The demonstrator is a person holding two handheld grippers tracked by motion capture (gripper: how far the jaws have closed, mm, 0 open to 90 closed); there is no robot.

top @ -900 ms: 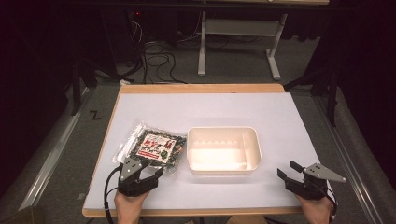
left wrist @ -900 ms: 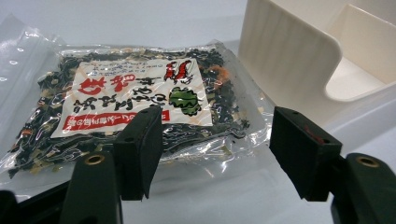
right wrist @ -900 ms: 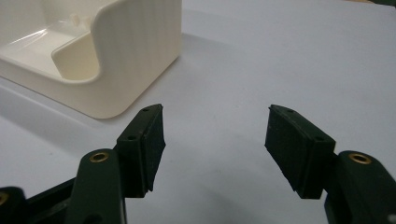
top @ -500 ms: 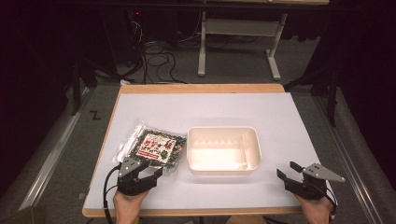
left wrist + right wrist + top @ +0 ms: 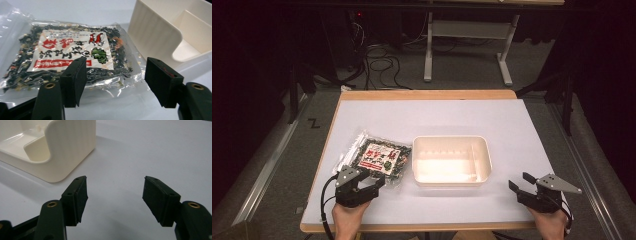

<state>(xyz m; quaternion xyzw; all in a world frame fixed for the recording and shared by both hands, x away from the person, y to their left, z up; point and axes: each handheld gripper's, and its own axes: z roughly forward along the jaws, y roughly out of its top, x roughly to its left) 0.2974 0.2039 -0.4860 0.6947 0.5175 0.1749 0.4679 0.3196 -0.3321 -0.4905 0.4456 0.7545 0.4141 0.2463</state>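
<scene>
Nothing moved; seaweed packet (image 5: pixel 379 159) long axis left-right.

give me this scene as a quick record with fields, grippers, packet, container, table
left gripper: jaws open, at the near edge of the packet, not clamped on it
right gripper: jaws open, nothing between them, over bare table near the front right corner
packet: clear bag of dark dried flakes with a red and white label, lying flat, left of the container
container: cream plastic tub, empty, with a divider inside
table: pale top with a wooden edge
</scene>
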